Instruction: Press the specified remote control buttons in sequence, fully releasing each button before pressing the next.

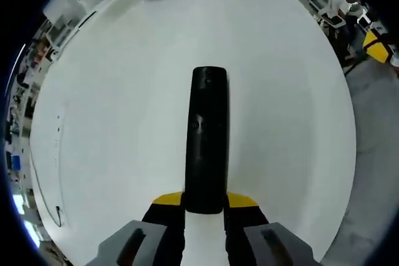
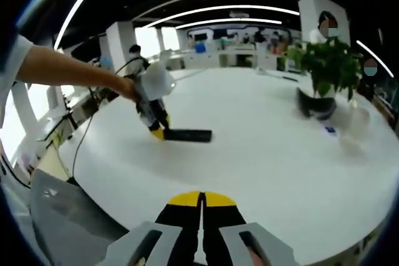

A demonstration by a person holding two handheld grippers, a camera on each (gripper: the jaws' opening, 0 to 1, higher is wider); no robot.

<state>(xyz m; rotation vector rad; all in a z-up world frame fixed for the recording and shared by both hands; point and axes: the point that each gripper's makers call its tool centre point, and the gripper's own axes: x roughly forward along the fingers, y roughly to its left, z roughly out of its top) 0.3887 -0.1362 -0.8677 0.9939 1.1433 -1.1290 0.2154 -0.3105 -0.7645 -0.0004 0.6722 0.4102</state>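
Left gripper (image 1: 204, 213) clamps one black remote (image 1: 207, 138) by its near end, lying flat on the white table (image 1: 112, 123); buttons too blurred to read. Right gripper (image 2: 201, 207), jaws pressed together, holds nothing. One potted plant (image 2: 324, 73) on the table's far side.

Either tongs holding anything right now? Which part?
Left tongs grip the black remote control by its near end, on the white table. Right tongs are shut, holding nothing.
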